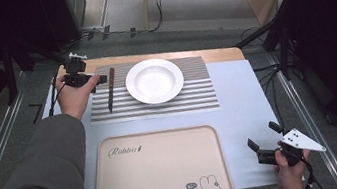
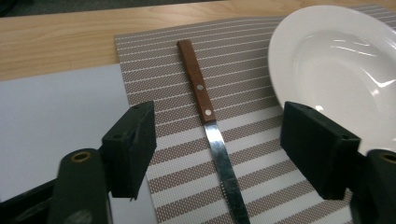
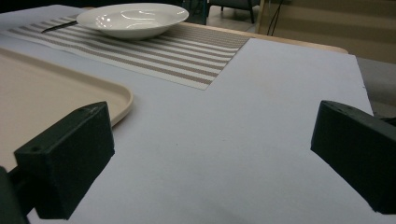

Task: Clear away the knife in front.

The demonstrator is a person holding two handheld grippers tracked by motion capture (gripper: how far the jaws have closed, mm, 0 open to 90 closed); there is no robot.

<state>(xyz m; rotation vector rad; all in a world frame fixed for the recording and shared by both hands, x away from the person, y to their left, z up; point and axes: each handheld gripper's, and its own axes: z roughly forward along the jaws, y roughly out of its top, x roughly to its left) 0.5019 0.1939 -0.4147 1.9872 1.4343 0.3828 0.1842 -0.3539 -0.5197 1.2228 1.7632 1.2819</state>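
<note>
Item one, as I log it: a knife point(image 1: 110, 89) with a brown wooden handle, two pale rivets and a plain steel blade. It lies flat on the striped placemat point(image 1: 197, 95) toward the far left corner of the tabletop point(image 1: 244, 108), just beside a white deep plate point(image 1: 154, 80), handle toward the far edge.

Item two: my left hand-held gripper point(image 1: 96, 79), jaws spread wide, hovering at the mat's left edge with the knife lying between them in its own view; it touches nothing I can see.

Item three: my right hand-held gripper point(image 1: 264, 141), near the right front corner, jaws likewise wide apart over bare tabletop, holding nothing.

Item four: a beige tray point(image 1: 119, 182) printed with a rabbit, at the front edge.

The knife's tip runs off the bottom of the left gripper view. From the right gripper view, only a dark sliver of the knife shows behind the plate.
</note>
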